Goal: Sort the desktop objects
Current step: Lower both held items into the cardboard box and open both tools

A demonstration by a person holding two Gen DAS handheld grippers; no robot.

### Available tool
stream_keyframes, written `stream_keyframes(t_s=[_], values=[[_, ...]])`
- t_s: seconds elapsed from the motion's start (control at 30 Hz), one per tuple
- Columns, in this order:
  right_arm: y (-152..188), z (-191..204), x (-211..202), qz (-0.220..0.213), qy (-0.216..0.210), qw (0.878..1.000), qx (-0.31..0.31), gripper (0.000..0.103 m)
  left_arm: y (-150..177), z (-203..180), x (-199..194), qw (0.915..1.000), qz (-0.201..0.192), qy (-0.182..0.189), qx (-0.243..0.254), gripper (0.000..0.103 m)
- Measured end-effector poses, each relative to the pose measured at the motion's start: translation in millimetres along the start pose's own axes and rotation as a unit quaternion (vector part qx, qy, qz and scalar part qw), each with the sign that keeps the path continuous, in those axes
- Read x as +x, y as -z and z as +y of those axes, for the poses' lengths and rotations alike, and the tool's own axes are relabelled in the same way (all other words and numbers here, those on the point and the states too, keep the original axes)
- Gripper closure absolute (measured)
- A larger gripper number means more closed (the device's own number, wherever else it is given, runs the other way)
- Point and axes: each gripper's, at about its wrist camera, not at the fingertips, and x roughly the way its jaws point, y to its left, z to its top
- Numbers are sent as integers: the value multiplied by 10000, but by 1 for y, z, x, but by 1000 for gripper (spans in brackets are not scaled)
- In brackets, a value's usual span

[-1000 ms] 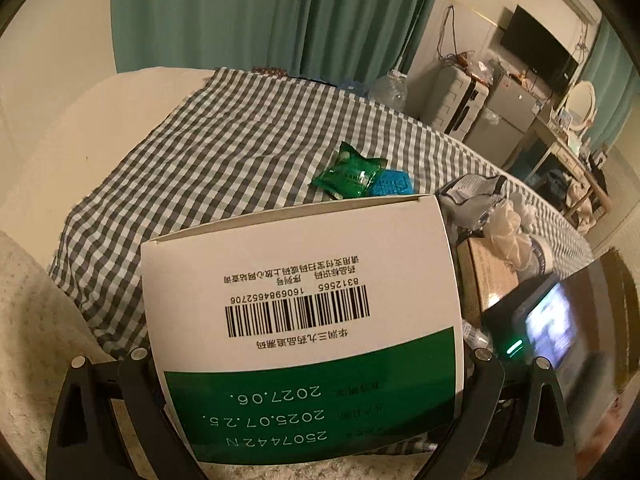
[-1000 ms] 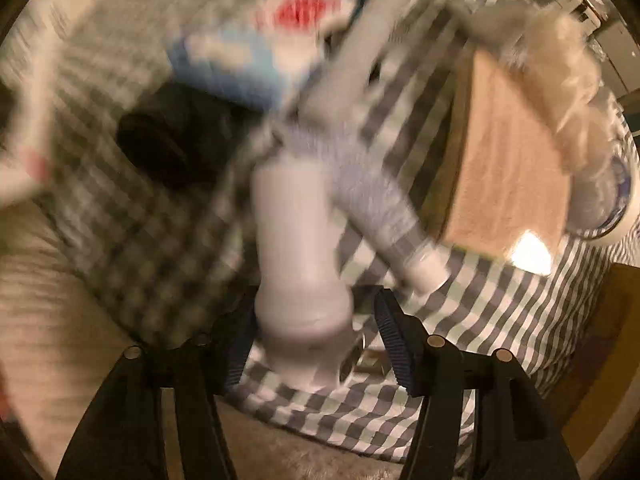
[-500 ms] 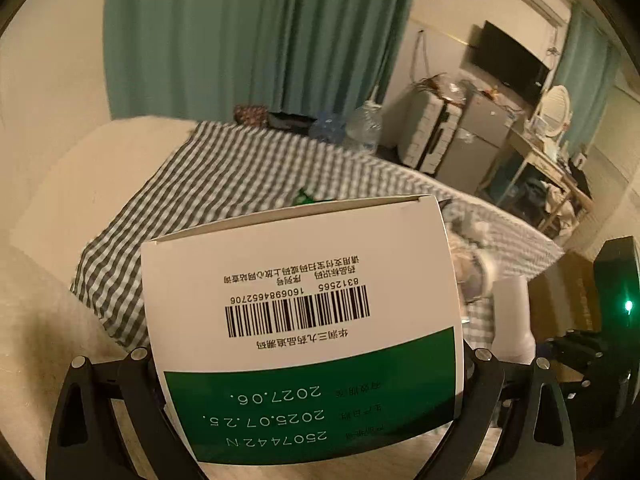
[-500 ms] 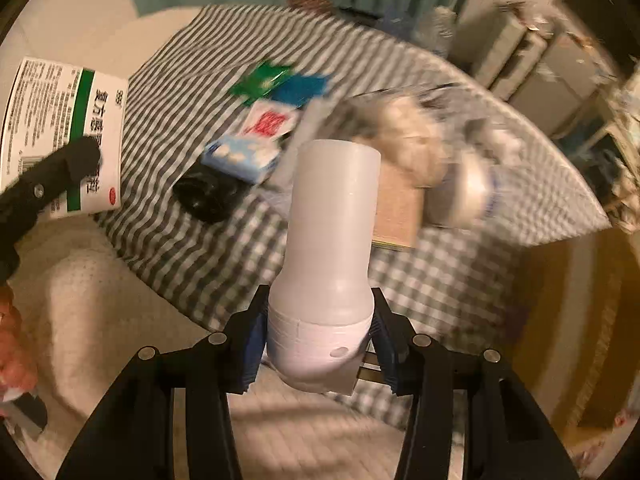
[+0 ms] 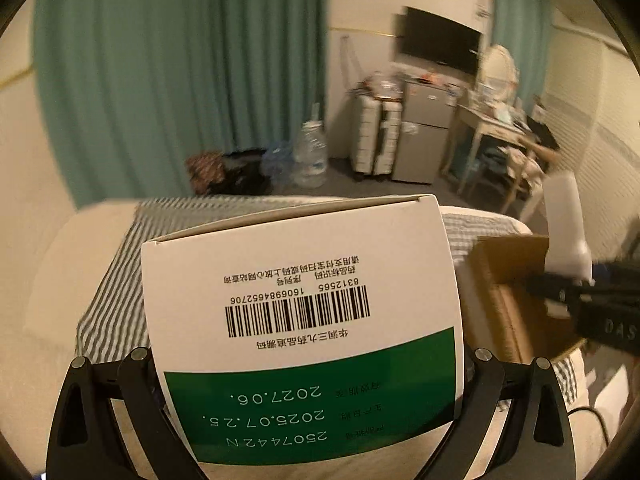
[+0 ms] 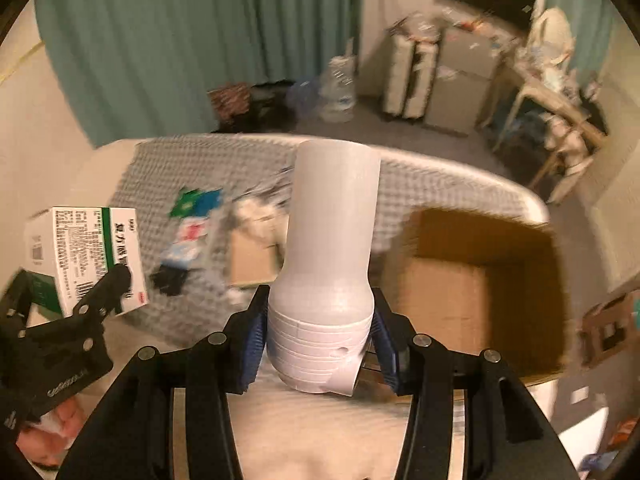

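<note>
The left gripper (image 5: pixel 308 364) pinches a white-and-green cardboard medicine box (image 5: pixel 304 320) between its jaws, barcode face up, above the near edge of the grey checked cloth (image 5: pixel 108 300). The right gripper (image 6: pixel 320 336) clamps the ribbed base of a white plastic bottle (image 6: pixel 332 248), its body pointing away. An open brown cardboard box (image 6: pixel 480 280) sits at the right, beside the bottle.

One medicine box (image 5: pixel 304 320), one bottle (image 6: pixel 332 248), perhaps four packets (image 6: pixel 192 220).
</note>
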Motion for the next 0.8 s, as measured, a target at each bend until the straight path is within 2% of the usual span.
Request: stream_keyframes(t_s=[0.1,0.23,0.37,0.4,0.5,0.63,0.8], values=[[-1,-37,-19,-282,370,9983,352,56,-18,-48,5,9992,51,315,227,4],[-1,-97,-38,-556,652,9930,809,56,-45,-122,16,9960,-213,627,596,4],[5,-146,-29,-563,677,9888,1202,56,-53,-180,42,9948,-97,808,607,4],[10,-163,-22,-529,744,9866,1355,56,-51,-192,54,9946,61,903,514,4],[28,-200,0,-313,746,9843,1571,57,-39,-205,78,9909,295,1300,175,4],[45,-220,56,163,568,9830,1739,60,-20,-224,113,9922,358,1015,629,4],[59,-237,84,289,394,9814,1858,60,-8,-217,126,9906,502,1191,446,2]])
